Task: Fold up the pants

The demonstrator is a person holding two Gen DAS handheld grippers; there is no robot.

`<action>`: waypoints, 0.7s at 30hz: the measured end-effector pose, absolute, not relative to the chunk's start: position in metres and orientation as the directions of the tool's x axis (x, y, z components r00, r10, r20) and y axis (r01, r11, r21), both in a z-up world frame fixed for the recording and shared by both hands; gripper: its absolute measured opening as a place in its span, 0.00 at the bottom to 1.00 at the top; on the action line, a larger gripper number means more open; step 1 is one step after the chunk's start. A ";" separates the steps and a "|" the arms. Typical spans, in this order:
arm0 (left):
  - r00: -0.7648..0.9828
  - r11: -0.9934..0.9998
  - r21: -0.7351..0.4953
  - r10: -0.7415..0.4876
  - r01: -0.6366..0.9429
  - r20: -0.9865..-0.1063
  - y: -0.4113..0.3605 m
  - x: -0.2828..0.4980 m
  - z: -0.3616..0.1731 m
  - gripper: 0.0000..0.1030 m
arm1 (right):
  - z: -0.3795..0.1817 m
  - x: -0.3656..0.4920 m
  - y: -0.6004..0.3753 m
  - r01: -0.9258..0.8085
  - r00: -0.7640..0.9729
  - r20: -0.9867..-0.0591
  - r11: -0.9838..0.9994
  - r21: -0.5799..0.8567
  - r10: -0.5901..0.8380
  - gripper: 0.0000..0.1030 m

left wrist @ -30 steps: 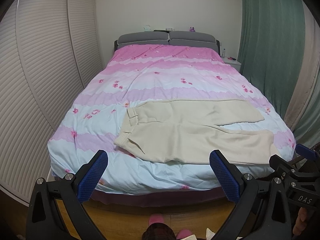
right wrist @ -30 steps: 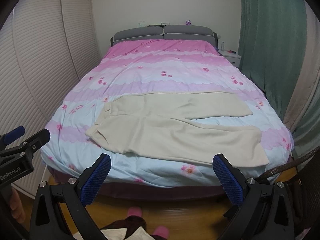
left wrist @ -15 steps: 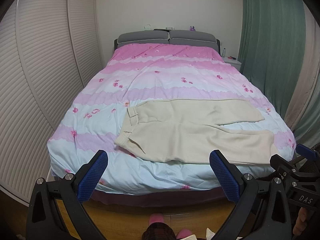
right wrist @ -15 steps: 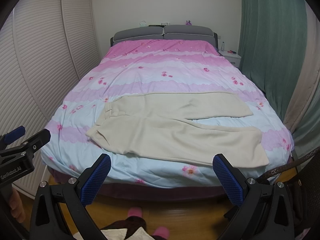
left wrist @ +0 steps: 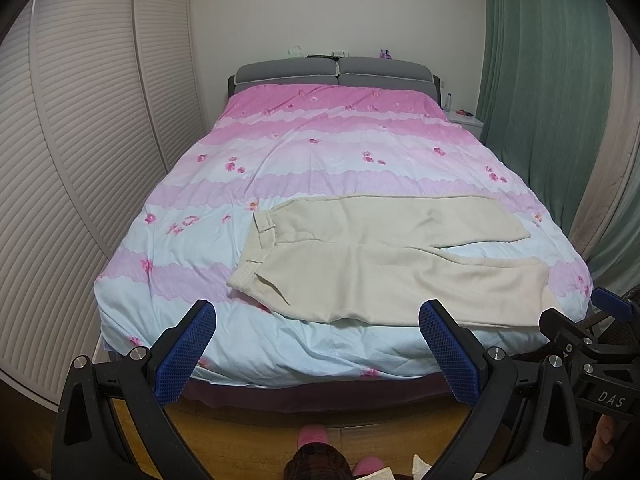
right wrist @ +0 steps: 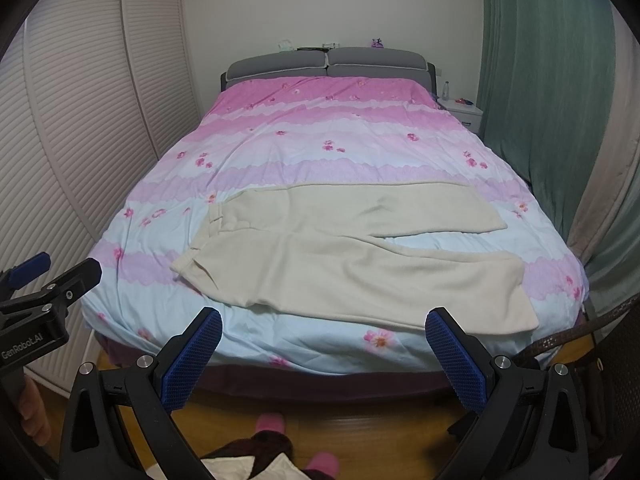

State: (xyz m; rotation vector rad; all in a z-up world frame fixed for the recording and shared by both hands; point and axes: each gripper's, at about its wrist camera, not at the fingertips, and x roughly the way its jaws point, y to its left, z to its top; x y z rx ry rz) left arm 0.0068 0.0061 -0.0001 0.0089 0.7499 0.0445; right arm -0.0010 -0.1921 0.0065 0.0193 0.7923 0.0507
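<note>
Bed (left wrist: pixel 280 184): pink-and-pale-blue floral duvet, grey headboard (left wrist: pixel 336 70), fills the room. 
Pants (left wrist: pixel 380 268): cream, unfolded, laid flat across the bed's near end, waistband to the left, legs running right and slightly splayed. 
Left gripper (left wrist: pixel 316 344): held off the bed's foot, blue pads spread wide, nothing between them. 
Right gripper (right wrist: pixel 322 344): likewise held back, spread wide, empty. 
Pink slippers (right wrist: pixel 272 424): on wooden floor below.

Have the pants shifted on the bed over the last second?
No. The pants lie in the same place against the bedspread's pink bands in both views.
</note>
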 end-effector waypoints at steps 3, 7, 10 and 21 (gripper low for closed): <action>0.728 0.999 0.026 0.045 -0.038 -0.684 0.005 0.008 -0.001 1.00 | 0.005 0.000 -0.193 -0.042 0.699 -0.713 0.998 0.038 0.057 1.00; 0.725 0.999 0.031 0.052 -0.042 -0.686 0.003 0.009 -0.002 1.00 | 0.003 0.002 -0.197 -0.047 0.693 -0.718 0.998 0.043 0.063 1.00; 0.720 0.998 0.033 0.056 -0.046 -0.692 -0.001 0.012 -0.002 1.00 | 0.002 0.004 -0.196 -0.051 0.690 -0.721 0.998 0.044 0.067 1.00; 0.698 0.995 0.062 0.102 -0.082 -0.709 0.007 0.026 -0.014 1.00 | -0.008 0.020 -0.196 -0.068 0.669 -0.738 0.996 0.055 0.087 1.00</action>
